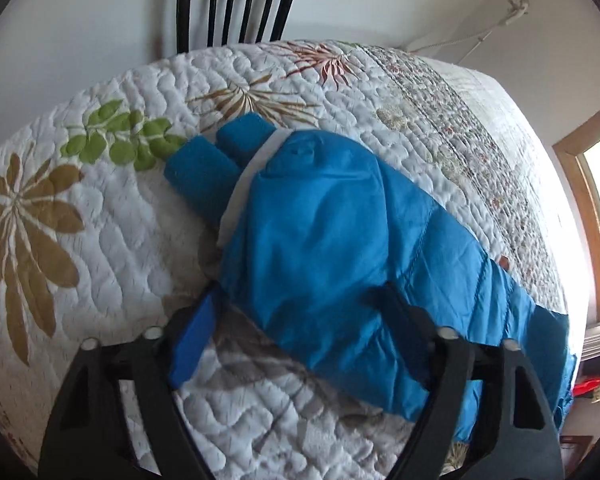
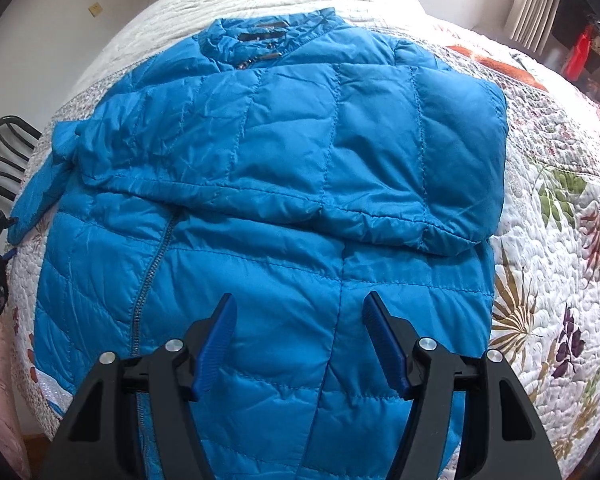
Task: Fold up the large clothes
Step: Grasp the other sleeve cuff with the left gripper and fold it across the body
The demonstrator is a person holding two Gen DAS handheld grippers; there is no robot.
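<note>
A blue quilted jacket (image 2: 260, 184) lies on the bed, zipper side up, collar at the far end, one sleeve folded across the chest. My right gripper (image 2: 300, 308) is open just above the jacket's lower part, holding nothing. In the left wrist view the other sleeve (image 1: 340, 232), with its knit cuff (image 1: 220, 152) and a white band, lies on the quilt. My left gripper (image 1: 300, 300) is open; the sleeve fabric lies between and over its fingers, hiding the right fingertip.
A floral quilt (image 2: 552, 240) covers the bed. A black slatted chair back (image 1: 236, 0) stands past the bed's far edge against a white wall. A wood-framed window (image 1: 596, 220) is at the right. A red object (image 2: 580, 54) sits beyond the bed.
</note>
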